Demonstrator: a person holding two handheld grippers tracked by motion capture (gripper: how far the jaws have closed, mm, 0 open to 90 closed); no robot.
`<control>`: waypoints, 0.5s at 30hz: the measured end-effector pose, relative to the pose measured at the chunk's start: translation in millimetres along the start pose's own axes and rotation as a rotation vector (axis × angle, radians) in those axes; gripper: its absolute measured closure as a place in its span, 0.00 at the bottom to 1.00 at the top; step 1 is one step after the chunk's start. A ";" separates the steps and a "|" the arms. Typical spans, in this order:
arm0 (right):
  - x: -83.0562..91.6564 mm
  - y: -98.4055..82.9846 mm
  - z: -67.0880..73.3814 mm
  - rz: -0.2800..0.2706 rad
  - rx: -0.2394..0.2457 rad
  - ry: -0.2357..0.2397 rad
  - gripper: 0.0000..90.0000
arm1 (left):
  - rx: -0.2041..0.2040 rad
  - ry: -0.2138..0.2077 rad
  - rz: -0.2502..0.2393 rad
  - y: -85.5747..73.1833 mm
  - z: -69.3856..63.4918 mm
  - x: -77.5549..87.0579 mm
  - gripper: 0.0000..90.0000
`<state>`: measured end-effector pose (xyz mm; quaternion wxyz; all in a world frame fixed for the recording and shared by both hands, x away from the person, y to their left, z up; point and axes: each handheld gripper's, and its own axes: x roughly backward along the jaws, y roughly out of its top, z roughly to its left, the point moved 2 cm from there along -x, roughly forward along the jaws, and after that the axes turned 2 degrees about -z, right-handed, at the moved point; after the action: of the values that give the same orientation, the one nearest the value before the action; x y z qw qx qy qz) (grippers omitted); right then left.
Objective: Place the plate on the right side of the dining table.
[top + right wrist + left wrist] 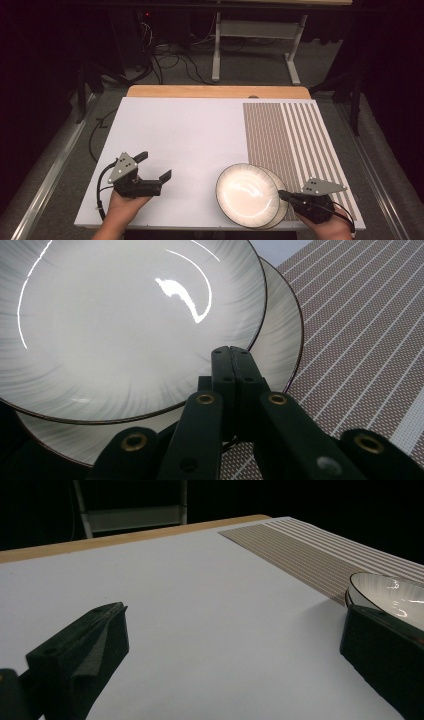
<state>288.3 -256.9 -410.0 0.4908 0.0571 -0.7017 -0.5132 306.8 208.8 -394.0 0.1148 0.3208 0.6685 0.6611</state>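
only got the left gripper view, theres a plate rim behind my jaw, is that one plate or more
Observer: Two. The top plate sits on the bottom plate, shifted toward the table's left in the high view.
Operator: wheres the right gripper
Observer: The right gripper is shut, with nothing between its jaws. Its tips are at the top plate's rim; I cannot tell if they touch it.
Operator: are the plates on the mat
Observer: Partly. The stack straddles the left edge of the striped mat, with most of the top plate over the white table.
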 end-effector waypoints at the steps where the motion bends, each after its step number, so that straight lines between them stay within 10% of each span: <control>1: 0.1 0.0 0.1 0.001 0.000 0.001 1.00 | 0.000 0.000 0.000 0.0 0.0 0.0 0.00; 15: 0.4 -0.4 0.6 0.003 -0.003 0.008 1.00 | 0.008 -0.001 -0.002 -0.4 0.4 0.2 0.00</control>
<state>287.5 -257.0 -410.0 0.4946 0.0572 -0.6990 -0.5133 306.8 209.2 -394.4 0.1147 0.3208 0.6716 0.6580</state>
